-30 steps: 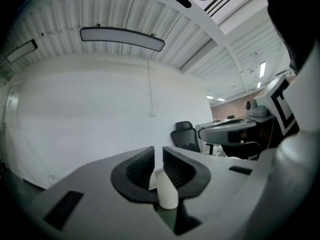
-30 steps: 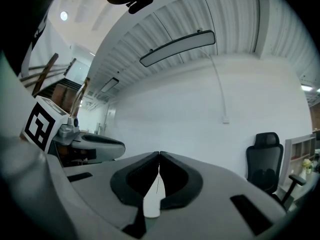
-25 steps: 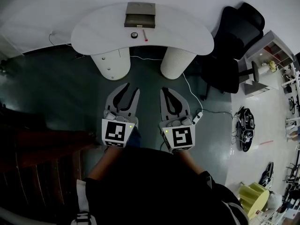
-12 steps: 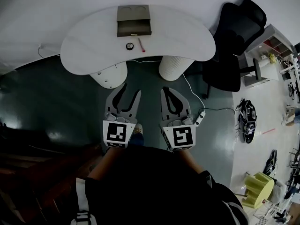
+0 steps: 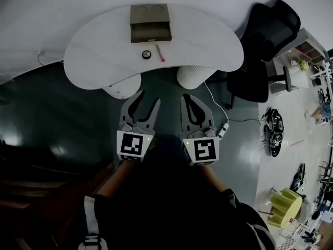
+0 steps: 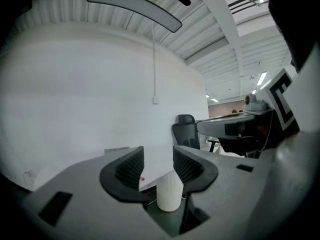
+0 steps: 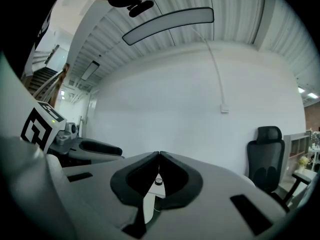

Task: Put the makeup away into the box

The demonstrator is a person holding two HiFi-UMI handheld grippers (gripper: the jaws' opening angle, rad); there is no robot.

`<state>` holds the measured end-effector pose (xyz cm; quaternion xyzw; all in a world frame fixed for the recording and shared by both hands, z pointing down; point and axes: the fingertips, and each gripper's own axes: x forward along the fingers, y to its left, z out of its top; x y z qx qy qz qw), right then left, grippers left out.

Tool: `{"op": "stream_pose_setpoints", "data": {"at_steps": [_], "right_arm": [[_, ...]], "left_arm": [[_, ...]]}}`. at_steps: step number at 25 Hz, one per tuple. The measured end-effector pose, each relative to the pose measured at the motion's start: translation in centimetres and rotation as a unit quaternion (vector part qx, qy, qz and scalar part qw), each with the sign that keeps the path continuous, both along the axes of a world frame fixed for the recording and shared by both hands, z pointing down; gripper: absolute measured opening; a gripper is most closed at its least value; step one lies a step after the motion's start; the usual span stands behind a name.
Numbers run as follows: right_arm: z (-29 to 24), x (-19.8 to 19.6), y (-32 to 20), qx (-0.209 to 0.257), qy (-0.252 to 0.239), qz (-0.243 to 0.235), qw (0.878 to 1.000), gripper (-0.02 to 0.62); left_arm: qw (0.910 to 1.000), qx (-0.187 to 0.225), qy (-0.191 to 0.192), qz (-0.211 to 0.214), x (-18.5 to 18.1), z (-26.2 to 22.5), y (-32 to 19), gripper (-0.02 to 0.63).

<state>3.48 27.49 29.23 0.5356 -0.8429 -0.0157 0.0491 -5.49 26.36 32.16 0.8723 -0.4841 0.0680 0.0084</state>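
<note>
The brown box (image 5: 150, 24), with its drawer open, stands at the far side of the white curved table (image 5: 104, 46). In front of it lie a small round black compact (image 5: 148, 54) and a thin pink stick (image 5: 159, 52). Both grippers hang over the dark floor, short of the table's near edge. My left gripper (image 5: 148, 99) is open and holds nothing; between its jaws (image 6: 158, 166) I see the pink stick (image 6: 143, 179) and a table pedestal (image 6: 169, 196). My right gripper (image 5: 190, 96) is shut and holds nothing; the compact (image 7: 159, 181) shows through the gap behind its tips.
Two white ribbed pedestals (image 5: 195, 76) carry the table. A black office chair (image 5: 263, 51) stands to the right, and a white cable with a power strip (image 5: 222, 130) runs over the floor. A dark wooden structure (image 5: 36, 191) fills the left. Shelves and clutter (image 5: 307, 61) sit far right.
Both grippers have moved forward toward the table, which now sits closer in the head view. The left jaws have spread wider. The right jaws stay shut.
</note>
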Motion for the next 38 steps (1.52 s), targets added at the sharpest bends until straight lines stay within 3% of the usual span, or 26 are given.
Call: {"op": "stream_pose_setpoints", "data": {"at_steps": [3,12,19,23,32,38], "right_arm": [[-0.1,-0.3,-1.3,-0.006,0.009,0.001,1.0,0.023],[0.9,-1.5,-7.8,0.003,0.003,-0.027,1.0,0.023],[2.1,-1.6,-15.2,0.003,-0.003,-0.059,0.998,0.023],[3.3,-1.2,-19.1,-0.036,0.024,-0.072,0.996,0.021],[5.8,-1.4,-25.8,-0.056,0.05,-0.124,0.989,0.021],[8.0,-1.4,-29.3,-0.087,0.054,-0.155,0.983,0.023]], "left_arm": [[0.9998,-0.017,0.002,-0.007,-0.4,0.9,-0.9,0.173],[0.9998,-0.01,0.001,-0.018,-1.0,1.5,-6.6,0.173],[0.9977,-0.046,0.011,-0.049,-1.0,3.0,-13.2,0.173],[0.9966,-0.055,0.004,-0.061,-0.6,3.8,-16.7,0.173],[0.9936,-0.066,-0.019,-0.09,-0.1,6.0,-23.1,0.173],[0.9884,-0.103,-0.017,-0.111,-0.2,8.4,-26.2,0.173]]}}
